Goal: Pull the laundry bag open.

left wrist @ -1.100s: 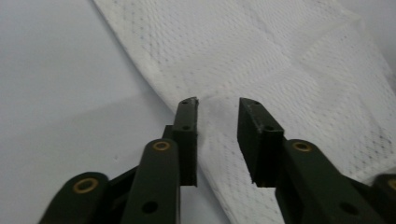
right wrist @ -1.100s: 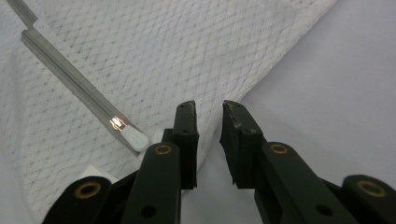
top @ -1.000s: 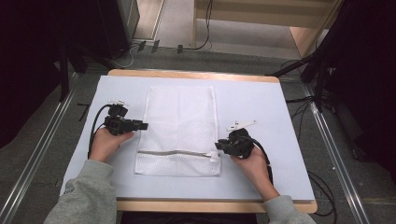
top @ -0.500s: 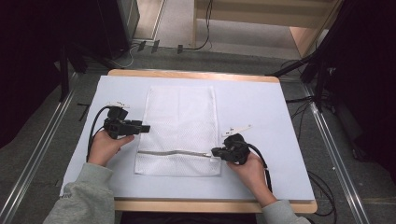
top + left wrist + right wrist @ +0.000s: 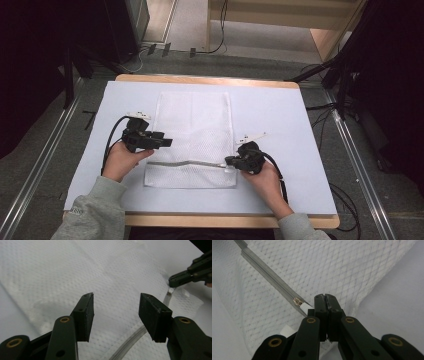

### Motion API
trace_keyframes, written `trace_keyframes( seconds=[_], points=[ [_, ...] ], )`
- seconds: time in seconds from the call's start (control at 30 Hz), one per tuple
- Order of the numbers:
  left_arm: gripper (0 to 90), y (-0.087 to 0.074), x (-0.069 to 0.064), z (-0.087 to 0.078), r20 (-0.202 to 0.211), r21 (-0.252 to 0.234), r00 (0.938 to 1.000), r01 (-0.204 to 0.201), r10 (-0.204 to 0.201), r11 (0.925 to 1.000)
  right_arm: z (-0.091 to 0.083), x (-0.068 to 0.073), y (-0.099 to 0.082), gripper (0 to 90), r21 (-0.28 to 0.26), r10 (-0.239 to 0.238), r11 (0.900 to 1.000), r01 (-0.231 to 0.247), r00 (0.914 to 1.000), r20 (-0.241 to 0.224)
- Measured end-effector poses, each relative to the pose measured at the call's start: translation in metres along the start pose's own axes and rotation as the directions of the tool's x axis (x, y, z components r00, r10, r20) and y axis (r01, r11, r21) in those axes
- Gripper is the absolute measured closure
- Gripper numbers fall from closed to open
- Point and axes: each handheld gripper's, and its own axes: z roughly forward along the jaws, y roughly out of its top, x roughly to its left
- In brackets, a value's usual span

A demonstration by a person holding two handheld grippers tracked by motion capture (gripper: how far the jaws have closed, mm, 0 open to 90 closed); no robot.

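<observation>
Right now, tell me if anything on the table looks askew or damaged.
Nothing stands out. The white mesh bag lies flat and square on the table, its zipper running straight across near the front edge, with no tear or spill visible.

The bag (image 5: 192, 140) is white mesh, its weave a fine pattern of small diamond-shaped holes that shows grey dots close up. Its zip (image 5: 185, 163) runs as a pale grey band across the white, with a small silvery slider (image 5: 297, 301) and a white pull tab (image 5: 305, 306). The sheet (image 5: 290, 130) under the bag is plain pale lavender-white, without pattern. The table (image 5: 207, 80) edge around it is light wood. Both grippers, left (image 5: 162, 143) and right (image 5: 231, 160), are matt black with brass-coloured rivets; their cables are black too. The sleeves (image 5: 95, 212) are heather grey. The floor (image 5: 55, 150) is dark grey.
</observation>
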Motion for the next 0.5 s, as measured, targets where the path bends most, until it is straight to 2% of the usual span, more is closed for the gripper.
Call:
trace_keyframes(
  seconds=[0.17, 0.5],
  points=[
    [46.7, 0.001, -0.012, 0.010, 0.019, 0.026, 0.9993, -0.034, 0.034, 0.9991, 0.003, 0.002, 0.001, 90.0, 0.012, -0.002, 0.9999, 0.003, 0.9999, -0.015],
    [46.0, 0.002, -0.025, 0.018, 0.035, 0.046, 0.9975, -0.064, 0.062, 0.9969, -0.001, 0.005, -0.004, 90.0, 0.040, -0.003, 0.9992, 0.006, 0.9981, -0.061]
  ],
)
